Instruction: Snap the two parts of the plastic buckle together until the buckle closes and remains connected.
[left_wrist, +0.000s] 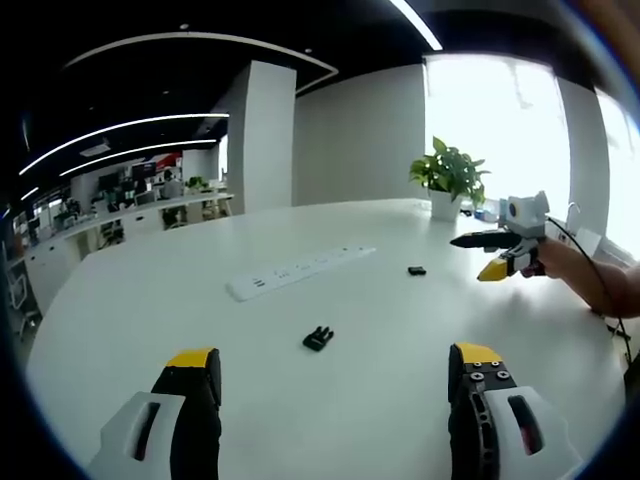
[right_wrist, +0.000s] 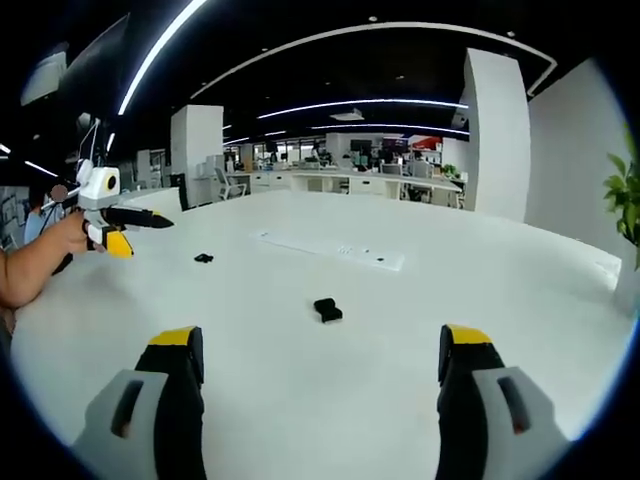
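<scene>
The room was bright and evenly lit; long white ceiling light strips (right_wrist: 160, 50) curved across a dark ceiling; in the left gripper view a tall window (left_wrist: 500, 120) was blown out to pure white glare; the glossy white round table (left_wrist: 400, 330) showed only faint, soft shadows; fisheye distortion bent straight lines near the edges; distant office desks were small and soft.

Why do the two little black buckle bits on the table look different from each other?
The pronged buckle piece has prongs sticking out at one end; the plain buckle piece looks like a plain small block. In the left gripper view the pronged piece lies nearer the left hand-held gripper, ahead of its open jaws, while the plain piece lies farther off, toward the plant. Both are black, lie apart on the white table, and are unheld.
</scene>
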